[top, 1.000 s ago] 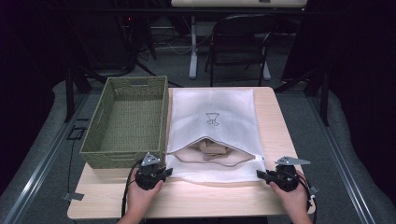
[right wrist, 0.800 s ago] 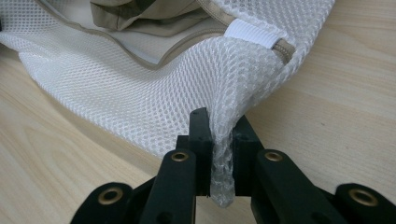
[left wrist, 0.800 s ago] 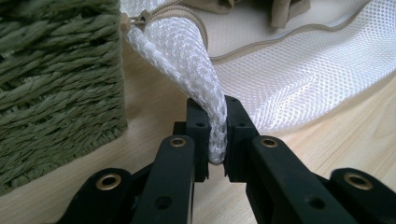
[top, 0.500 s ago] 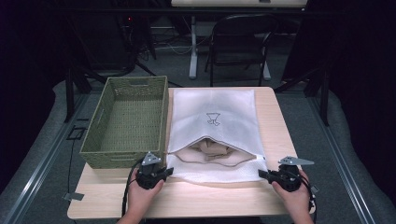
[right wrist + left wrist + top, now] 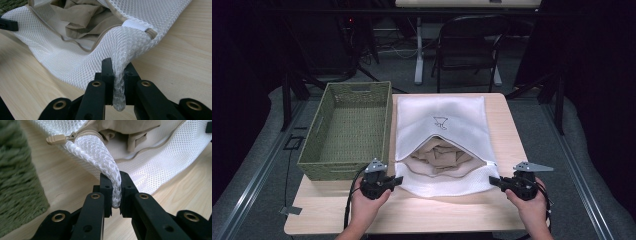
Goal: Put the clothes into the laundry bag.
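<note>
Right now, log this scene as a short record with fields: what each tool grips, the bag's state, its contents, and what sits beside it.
left tool: shut on a pinch of mesh at the near left corner of the mesh bag
right tool: shut on a pinch of mesh at the bag's near right corner
bag state: lying flat on the table, zipper open, mouth gaping toward the person
zipper pull: beige, at the left end of the opening
contents: beige clothing, bunched in the mouth
beside it: green woven basket, left of the bag
</note>
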A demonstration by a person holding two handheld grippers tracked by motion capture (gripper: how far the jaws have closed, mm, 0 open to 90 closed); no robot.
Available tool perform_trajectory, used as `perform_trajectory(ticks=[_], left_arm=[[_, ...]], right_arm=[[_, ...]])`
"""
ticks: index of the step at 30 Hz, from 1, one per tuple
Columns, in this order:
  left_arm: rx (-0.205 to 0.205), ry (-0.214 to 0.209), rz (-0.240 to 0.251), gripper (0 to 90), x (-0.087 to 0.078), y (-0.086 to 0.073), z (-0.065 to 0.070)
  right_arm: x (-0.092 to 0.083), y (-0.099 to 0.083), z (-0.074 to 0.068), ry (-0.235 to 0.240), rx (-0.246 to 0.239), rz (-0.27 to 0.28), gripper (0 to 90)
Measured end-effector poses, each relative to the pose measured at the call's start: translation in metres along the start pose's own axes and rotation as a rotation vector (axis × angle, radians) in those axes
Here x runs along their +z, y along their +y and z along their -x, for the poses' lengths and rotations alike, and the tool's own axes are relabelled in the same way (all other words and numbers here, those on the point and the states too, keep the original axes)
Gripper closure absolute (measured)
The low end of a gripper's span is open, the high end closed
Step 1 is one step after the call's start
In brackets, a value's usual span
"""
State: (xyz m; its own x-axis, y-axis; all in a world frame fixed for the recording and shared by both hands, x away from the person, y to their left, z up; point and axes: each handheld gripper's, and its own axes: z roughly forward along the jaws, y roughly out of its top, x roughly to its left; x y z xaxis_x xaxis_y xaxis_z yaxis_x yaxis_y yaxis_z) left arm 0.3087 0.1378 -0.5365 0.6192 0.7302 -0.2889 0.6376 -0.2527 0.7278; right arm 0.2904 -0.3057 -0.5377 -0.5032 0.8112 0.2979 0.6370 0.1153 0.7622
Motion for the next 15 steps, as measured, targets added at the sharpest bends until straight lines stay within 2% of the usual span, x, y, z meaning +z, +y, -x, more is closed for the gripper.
perform_trajectory(ticks=[2, 8, 11, 15], left_arm=[[0.002, -0.009, 0.012, 83.8, -0.002, 0.006, 0.002], [0.04, -0.002, 0.03, 83.9, -0.01, 0.027, 0.01], [0.025, -0.011, 0.019, 83.9, -0.011, 0.036, 0.009], [0.029, -0.008, 0.013, 84.0, -0.012, 0.044, 0.01]], right_arm=[[0.0, 0.003, 0.0, -0.001, -0.009, -0.013, 82.6], [0.002, 0.018, -0.005, 0.023, -0.041, -0.026, 82.7], [0.002, 0.029, -0.01, 0.027, -0.076, -0.038, 82.7], [0.002, 0.04, -0.013, 0.041, -0.106, -0.055, 82.7]])
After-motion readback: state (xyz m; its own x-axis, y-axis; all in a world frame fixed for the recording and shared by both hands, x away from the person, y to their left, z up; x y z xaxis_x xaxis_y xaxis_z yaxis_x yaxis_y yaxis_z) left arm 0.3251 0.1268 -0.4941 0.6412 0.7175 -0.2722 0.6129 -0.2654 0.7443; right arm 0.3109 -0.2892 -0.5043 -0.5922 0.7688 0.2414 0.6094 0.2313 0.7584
